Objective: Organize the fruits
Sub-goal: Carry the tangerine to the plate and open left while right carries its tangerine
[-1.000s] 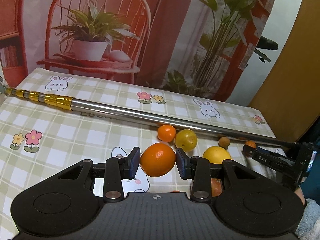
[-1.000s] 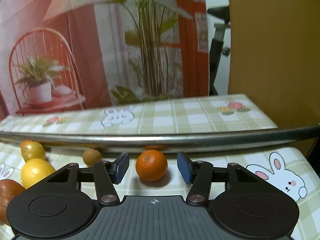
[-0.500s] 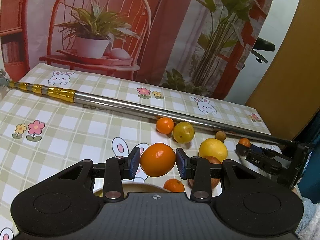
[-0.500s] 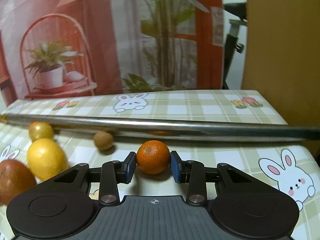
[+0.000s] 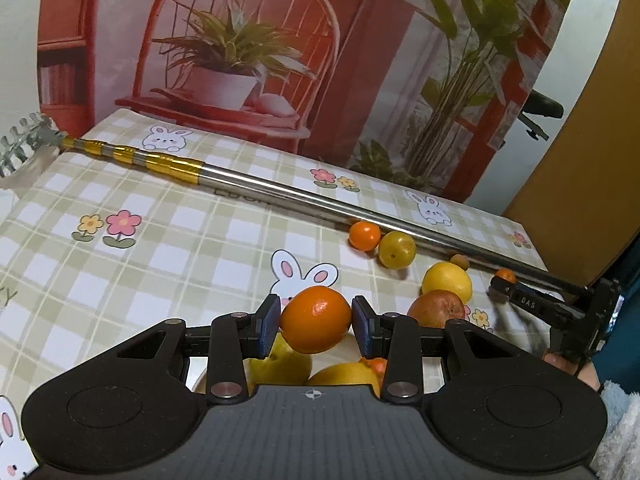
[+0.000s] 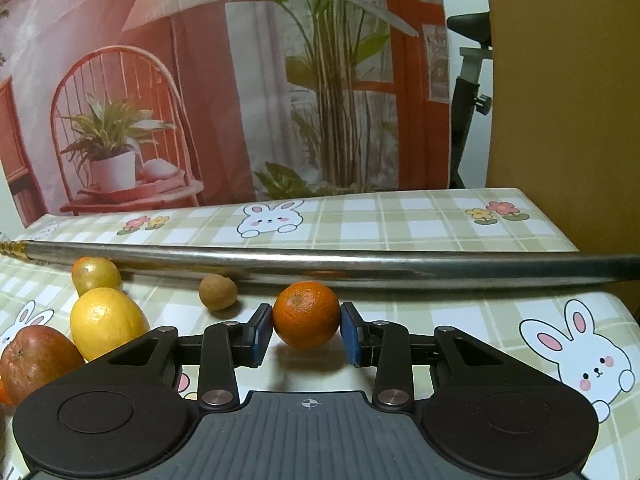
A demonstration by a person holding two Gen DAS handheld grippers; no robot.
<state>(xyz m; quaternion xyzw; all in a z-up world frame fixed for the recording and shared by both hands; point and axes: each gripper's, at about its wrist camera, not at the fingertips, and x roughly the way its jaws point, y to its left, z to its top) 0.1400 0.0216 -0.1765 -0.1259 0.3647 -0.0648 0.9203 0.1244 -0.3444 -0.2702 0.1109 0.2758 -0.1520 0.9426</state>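
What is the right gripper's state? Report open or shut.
Shut. The right gripper has both blue pads pressed against the small orange, which still sits on the tablecloth.

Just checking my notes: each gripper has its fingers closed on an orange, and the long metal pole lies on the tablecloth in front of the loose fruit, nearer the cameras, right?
Not quite. The metal pole lies behind the loose fruit, farther from the cameras, as the right wrist view shows. The rest holds.

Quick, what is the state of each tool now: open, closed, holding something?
Left tool: closed on a large orange.
Right tool: closed on a small orange.
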